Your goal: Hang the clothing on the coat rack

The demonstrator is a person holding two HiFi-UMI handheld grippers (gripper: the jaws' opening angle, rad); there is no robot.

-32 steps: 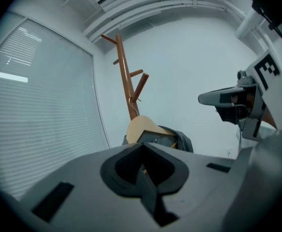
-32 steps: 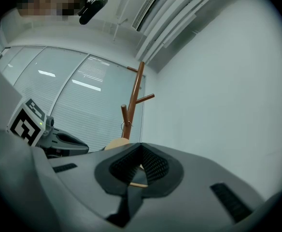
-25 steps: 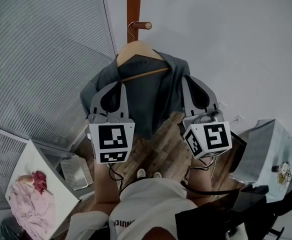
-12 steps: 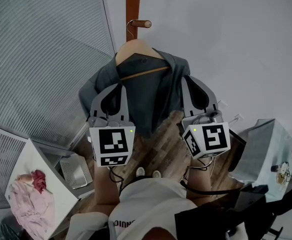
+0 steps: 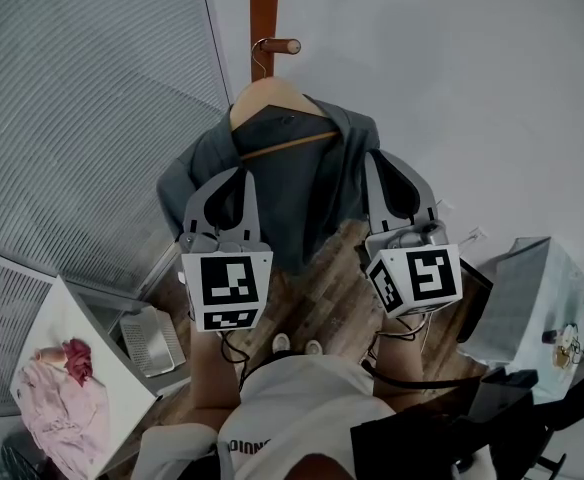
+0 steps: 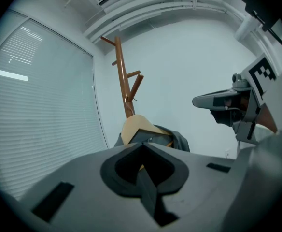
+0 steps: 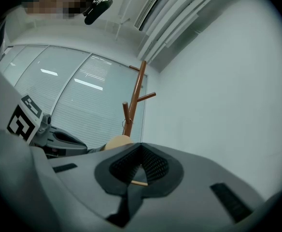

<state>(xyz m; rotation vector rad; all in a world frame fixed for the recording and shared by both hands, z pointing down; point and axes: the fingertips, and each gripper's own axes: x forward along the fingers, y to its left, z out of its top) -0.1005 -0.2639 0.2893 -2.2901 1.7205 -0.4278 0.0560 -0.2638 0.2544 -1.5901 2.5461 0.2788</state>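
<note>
A dark grey garment (image 5: 312, 173) hangs on a wooden hanger (image 5: 272, 98), whose hook sits over a peg (image 5: 284, 46) of the brown coat rack (image 5: 266, 3). My left gripper (image 5: 240, 171) is shut and holds nothing, its tip in front of the garment's left side. Also shut and bare, my right gripper (image 5: 375, 156) is at the garment's right edge. In the left gripper view the hanger (image 6: 135, 126) and garment (image 6: 178, 140) appear just beyond the shut left gripper (image 6: 142, 145). The right gripper view has the rack (image 7: 135, 100) beyond the shut right gripper (image 7: 141, 146).
A white table (image 5: 92, 353) at the lower left carries pink clothing (image 5: 62, 408). A pale covered box (image 5: 527, 298) stands at the right. Window blinds (image 5: 82, 118) fill the left and a white wall (image 5: 472, 88) is behind the rack. Wooden floor (image 5: 322, 303) lies below.
</note>
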